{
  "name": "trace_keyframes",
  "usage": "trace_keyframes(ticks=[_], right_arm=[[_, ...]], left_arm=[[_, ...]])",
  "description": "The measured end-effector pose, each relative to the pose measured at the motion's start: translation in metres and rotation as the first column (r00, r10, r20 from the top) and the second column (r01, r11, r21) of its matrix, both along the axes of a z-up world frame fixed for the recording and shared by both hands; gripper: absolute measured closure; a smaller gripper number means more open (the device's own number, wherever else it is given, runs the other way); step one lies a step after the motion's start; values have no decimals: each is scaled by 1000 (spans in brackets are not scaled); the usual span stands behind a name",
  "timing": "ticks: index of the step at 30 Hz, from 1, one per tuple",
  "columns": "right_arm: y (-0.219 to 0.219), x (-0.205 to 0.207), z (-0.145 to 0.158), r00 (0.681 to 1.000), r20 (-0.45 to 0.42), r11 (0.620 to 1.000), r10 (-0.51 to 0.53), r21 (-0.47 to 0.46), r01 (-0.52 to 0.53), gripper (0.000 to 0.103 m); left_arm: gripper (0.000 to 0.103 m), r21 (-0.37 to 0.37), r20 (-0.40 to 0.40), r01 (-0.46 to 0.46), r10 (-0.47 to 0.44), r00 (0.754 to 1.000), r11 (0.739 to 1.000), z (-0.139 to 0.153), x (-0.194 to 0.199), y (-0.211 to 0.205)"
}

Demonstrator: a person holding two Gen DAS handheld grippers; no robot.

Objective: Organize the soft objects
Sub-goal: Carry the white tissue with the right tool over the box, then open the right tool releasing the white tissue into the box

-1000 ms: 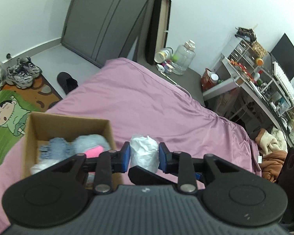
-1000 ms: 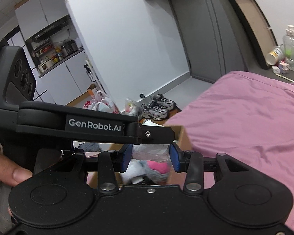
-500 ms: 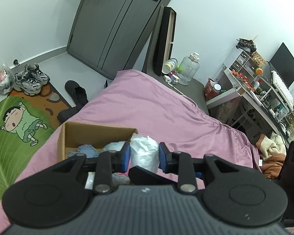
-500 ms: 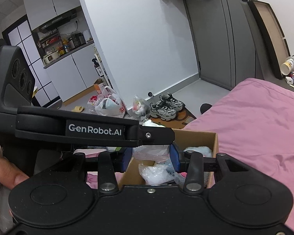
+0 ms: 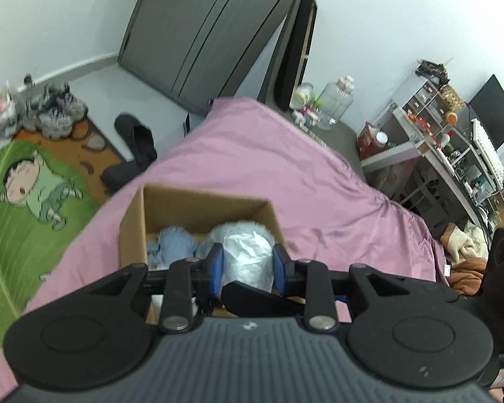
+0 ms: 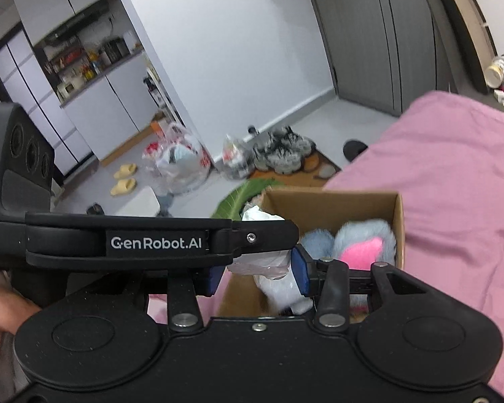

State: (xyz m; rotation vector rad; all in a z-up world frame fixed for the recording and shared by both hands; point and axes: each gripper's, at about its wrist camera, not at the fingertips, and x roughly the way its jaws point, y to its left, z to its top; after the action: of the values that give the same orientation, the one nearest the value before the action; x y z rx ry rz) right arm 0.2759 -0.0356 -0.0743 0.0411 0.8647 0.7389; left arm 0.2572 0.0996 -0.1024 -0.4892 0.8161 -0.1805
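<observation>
Pink-sheeted bed ahead with cardboard box just beyond both grippers; left gripper clamped on white crumpled bundle over the box, right gripper also flanking it, grip unclear.

My left gripper clamps a crumpled white bundle between its blue pads; just ahead and below sits the open cardboard box, holding pale blue fluff.
</observation>
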Motion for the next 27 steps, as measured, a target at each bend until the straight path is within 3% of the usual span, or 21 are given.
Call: trace_keyframes(ticks=[9, 17, 20, 24, 26, 27], right_arm=[[-16, -6, -24, 996, -71, 997, -59, -56, 55, 59], [-27, -10, -32, 987, -99, 989, -126, -95, 117, 50], [-33, -10, -28, 985, -99, 989, -139, -66, 133, 44], [-39, -10, -22, 983, -101, 988, -153, -43, 149, 41], [-43, -12, -18, 982, -101, 987, -159, -31, 157, 41], [-44, -13, -17, 982, -102, 987, -161, -27, 159, 39]], left_arm=[[72, -26, -80, 33, -35, 996, 999, -37, 6, -15], [66, -63, -130, -22, 14, 991, 998, -53, 9, -22], [53, -44, -105, -34, 29, 994, 998, -44, 5, -21], [42, -12, -78, -62, 61, 995, 998, -29, -1, -20], [27, 15, -66, -81, 82, 994, 997, -22, -6, -19], [24, 31, -59, -96, 97, 994, 995, -18, -9, -19]])
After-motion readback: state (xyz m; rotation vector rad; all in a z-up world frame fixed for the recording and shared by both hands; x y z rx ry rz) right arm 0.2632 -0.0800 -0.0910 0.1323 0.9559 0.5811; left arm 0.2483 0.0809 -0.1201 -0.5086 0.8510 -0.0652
